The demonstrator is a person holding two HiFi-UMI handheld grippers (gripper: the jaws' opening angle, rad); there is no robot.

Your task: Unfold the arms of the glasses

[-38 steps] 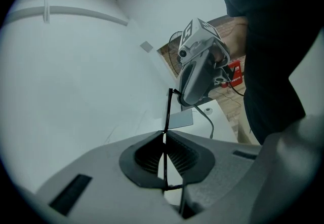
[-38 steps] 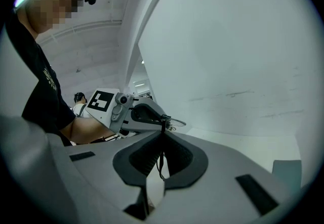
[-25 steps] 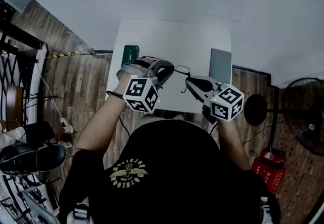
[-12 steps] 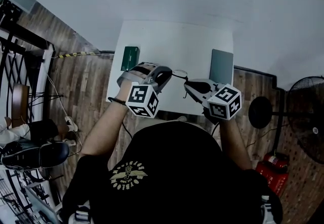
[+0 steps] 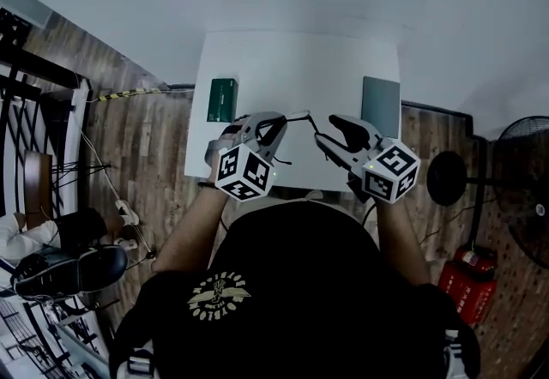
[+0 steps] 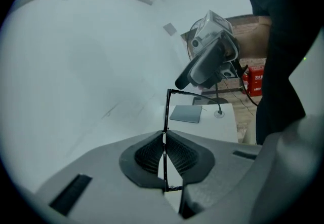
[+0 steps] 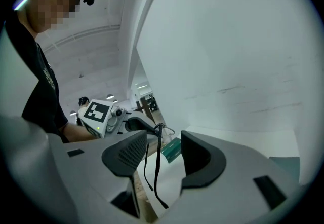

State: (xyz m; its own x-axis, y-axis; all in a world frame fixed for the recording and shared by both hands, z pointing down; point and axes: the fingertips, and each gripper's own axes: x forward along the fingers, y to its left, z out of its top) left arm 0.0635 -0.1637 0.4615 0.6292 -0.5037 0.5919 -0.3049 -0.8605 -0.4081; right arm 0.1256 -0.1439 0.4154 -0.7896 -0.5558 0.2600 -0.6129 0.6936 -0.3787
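In the left tool (image 6: 164,157), the glasses (image 6: 166,111) sit clamped edge-on.

Legible text: none can be read with certainty in any view.
Left marker cube (image 5: 244,171): carried on the left hand-held gripper (image 6: 163,142); black-and-white square code patterns are shown, without letters or digits.
Right marker cube (image 5: 390,170): carried on the right hand-held gripper (image 7: 163,142); the same kind of square code patterns is shown.
Shirt emblem (image 5: 218,294): a yellow round winged badge is printed on the black shirt; its ring of lettering is too small to be read.
Red box (image 5: 464,277): white print is seen on its side, on the floor; it is not legible.
Striped tape (image 5: 129,93): yellow-and-black warning stripes are laid along the floor edge, without wording.
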